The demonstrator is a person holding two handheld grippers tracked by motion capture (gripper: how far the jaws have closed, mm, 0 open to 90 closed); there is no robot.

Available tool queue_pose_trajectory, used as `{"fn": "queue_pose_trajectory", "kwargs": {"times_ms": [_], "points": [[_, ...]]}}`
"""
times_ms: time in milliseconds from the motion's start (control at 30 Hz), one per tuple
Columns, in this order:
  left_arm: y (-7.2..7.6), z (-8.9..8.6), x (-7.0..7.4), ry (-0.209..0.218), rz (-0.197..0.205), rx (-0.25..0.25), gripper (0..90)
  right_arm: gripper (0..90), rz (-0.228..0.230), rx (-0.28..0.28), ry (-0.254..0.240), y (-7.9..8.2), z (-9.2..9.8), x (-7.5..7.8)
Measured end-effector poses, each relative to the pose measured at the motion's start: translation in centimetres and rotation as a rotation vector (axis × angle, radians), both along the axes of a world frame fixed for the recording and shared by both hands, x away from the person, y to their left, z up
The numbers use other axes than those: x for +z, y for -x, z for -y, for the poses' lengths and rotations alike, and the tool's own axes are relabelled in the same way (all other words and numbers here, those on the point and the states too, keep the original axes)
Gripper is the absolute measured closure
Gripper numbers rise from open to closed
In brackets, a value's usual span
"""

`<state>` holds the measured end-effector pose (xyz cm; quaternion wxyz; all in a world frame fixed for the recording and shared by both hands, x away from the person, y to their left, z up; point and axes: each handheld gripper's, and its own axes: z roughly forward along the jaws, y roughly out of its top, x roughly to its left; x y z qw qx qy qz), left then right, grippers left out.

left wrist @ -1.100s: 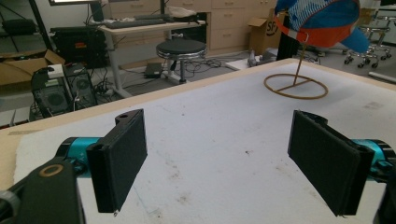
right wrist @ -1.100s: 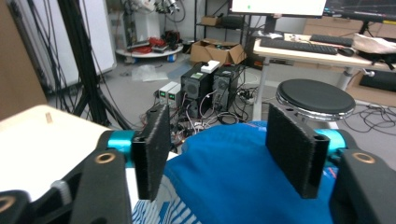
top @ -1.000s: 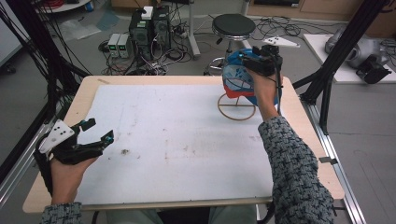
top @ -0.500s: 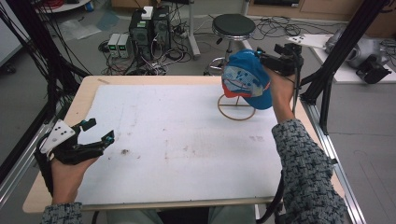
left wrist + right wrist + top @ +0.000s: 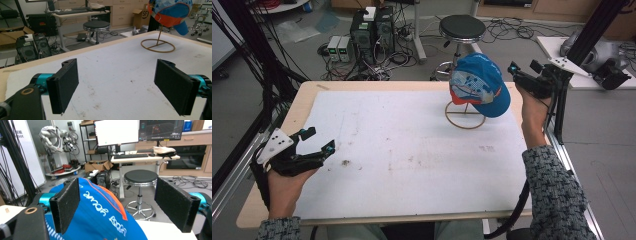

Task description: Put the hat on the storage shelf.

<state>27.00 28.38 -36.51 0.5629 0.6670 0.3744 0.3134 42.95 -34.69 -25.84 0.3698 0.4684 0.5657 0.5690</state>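
1. Cap (image 5: 479,84) is hung on wire stand (image 5: 465,114) at far right of table (image 5: 412,150); crown is carried clear of the surface, so shape is presumably kept. Brim is seen pointing down toward the right edge.
2. Table surface is covered w/ a white sheet, bare apart from the stand's ring base and small dark marks near the left front.
3. Stool (image 5: 462,29) is seen on the floor beyond the far edge, behind the cap.
4. Right gripper (image 5: 524,79) is held raised just beside the cap, at its right. Jaws are spread wide, nothing between them; blue fabric is seen below and ahead in right gripper view, approx. lined up w/ the crown.
5. Left gripper (image 5: 314,142) is held low at near-left, well apart from the cap. Jaws are wide, empty; judged parked, out of the way.
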Motion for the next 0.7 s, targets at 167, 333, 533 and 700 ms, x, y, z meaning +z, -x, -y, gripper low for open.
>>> {"fn": "queue_pose_trajectory", "kwargs": {"times_ms": [167,333,533,700], "points": [[-0.1,0.0,-0.2,-0.005,-0.004,-0.001,19.8,15.9,0.036,-0.003,-0.003,1.8,0.7,-0.4],[-0.2,0.1,-0.3,-0.002,-0.008,-0.001,19.8,12.7,0.074,-0.002,0.007,4.0,0.7,-0.8],[-0.1,0.1,-0.2,-0.002,-0.005,-0.002,19.8,12.5,0.121,0.018,0.005,6.7,0.4,-1.2],[0.0,0.1,-0.1,-0.004,-0.001,-0.003,19.7,12.3,0.131,0.036,-0.015,8.2,0.5,-2.2]]}}
